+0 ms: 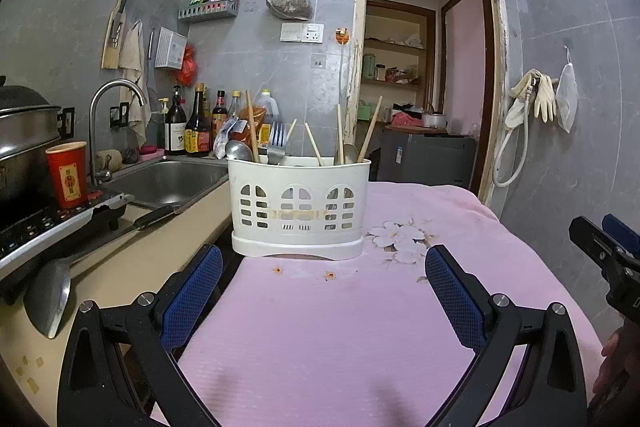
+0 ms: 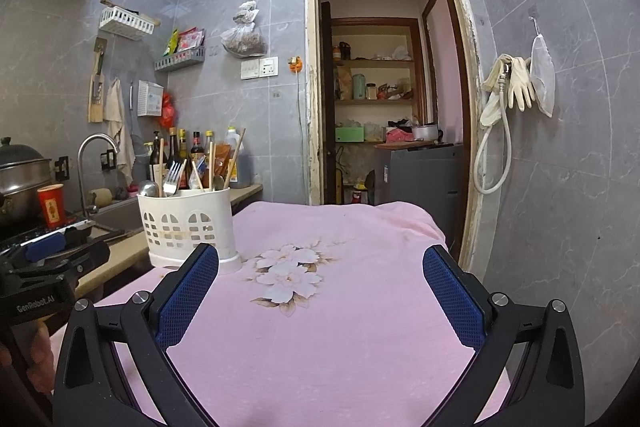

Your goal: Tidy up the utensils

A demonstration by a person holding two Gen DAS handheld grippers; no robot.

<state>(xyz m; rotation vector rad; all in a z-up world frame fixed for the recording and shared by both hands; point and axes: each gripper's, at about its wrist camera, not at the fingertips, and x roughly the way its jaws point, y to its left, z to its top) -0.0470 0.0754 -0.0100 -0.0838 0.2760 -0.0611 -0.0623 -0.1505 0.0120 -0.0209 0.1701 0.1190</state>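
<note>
Both claws, left (image 1: 322,285) and right (image 2: 320,285), gape empty | white slotted plastic caddy (image 1: 300,211) holds all utensils | approach slowly from above, pinch one wooden chopstick (image 1: 370,131)

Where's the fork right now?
The fork stands tines-up in the left part of the white utensil caddy, beside a spoon, on the pink cloth by the sink.
</note>
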